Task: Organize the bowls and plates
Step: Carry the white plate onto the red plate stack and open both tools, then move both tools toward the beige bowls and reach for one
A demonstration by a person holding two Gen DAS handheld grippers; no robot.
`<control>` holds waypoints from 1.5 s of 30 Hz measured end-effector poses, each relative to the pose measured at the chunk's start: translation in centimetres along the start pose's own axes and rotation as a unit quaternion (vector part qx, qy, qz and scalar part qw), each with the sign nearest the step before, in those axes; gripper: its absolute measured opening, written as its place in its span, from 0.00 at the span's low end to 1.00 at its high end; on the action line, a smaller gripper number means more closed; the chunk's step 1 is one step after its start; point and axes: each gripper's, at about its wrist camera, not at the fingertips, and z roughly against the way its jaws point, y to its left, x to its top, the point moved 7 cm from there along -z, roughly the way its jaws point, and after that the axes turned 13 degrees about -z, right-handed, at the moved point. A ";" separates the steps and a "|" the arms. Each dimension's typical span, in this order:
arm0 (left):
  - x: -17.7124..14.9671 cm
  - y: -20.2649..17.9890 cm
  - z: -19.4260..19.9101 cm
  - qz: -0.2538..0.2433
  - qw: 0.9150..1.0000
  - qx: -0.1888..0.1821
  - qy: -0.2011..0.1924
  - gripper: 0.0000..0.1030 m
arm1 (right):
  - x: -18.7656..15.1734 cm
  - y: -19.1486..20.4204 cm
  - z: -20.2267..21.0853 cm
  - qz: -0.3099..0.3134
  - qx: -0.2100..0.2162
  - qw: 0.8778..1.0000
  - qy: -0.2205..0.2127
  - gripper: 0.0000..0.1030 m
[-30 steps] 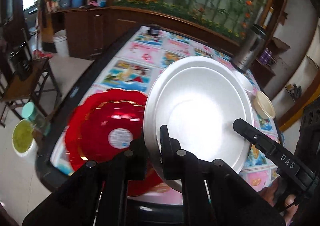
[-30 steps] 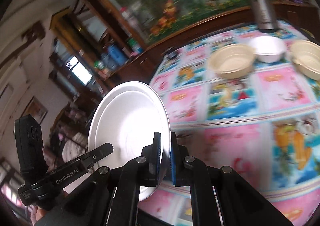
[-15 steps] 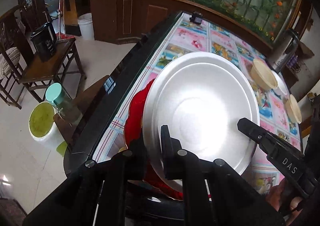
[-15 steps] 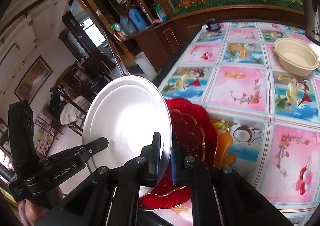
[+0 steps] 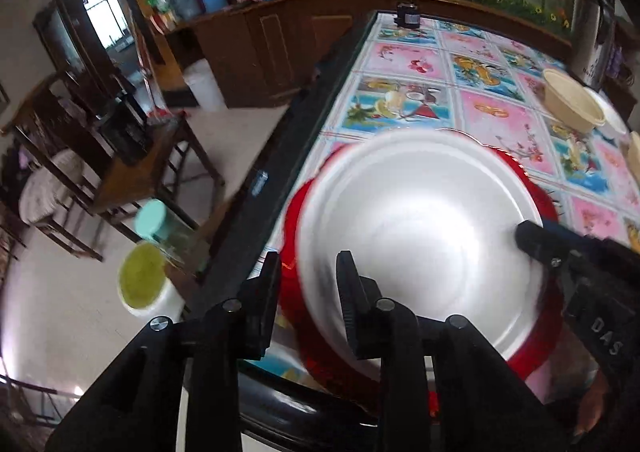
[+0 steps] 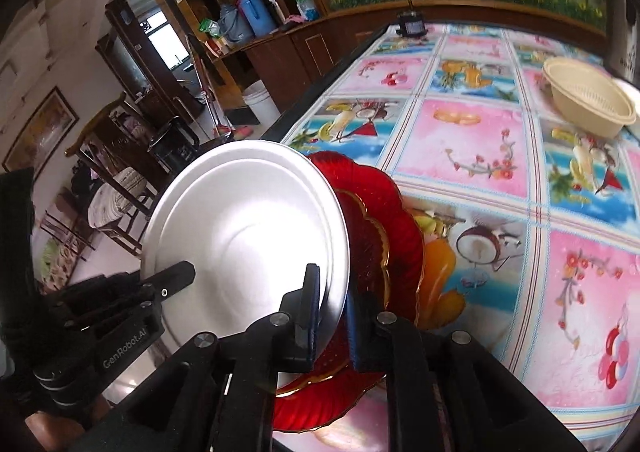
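Here we ease both the left gripper (image 5: 308, 264) and right gripper (image 6: 330, 288) open around the white plate's (image 6: 244, 236) rim; it looks light, stiff and slippery over the red plates (image 6: 384, 212).

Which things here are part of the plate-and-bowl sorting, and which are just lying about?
Job:
white plate
red plates
cream bowl
left gripper
right gripper

Lying about:
black device at table's far end
white bucket
green-lidded jar

Between the black matt plastic fingers (image 6: 308, 300) lies a silver plate (image 6: 248, 228) of smooth brushed metal with a soft sheen; beneath it the red plates (image 6: 384, 220) look like glossy ribbed translucent plastic, gilt-edged. Ahead, the tablecloth (image 6: 472, 140) is shiny printed vinyl; the cream bowl (image 6: 588, 100) is matt plastic; the cabinet (image 5: 256, 52) beyond is polished wood.
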 end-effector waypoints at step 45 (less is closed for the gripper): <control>13.7 -19.8 16.2 -0.159 0.962 -0.008 -0.224 0.70 | 6.6 -23.7 21.0 -0.192 -0.004 0.947 -0.256 0.42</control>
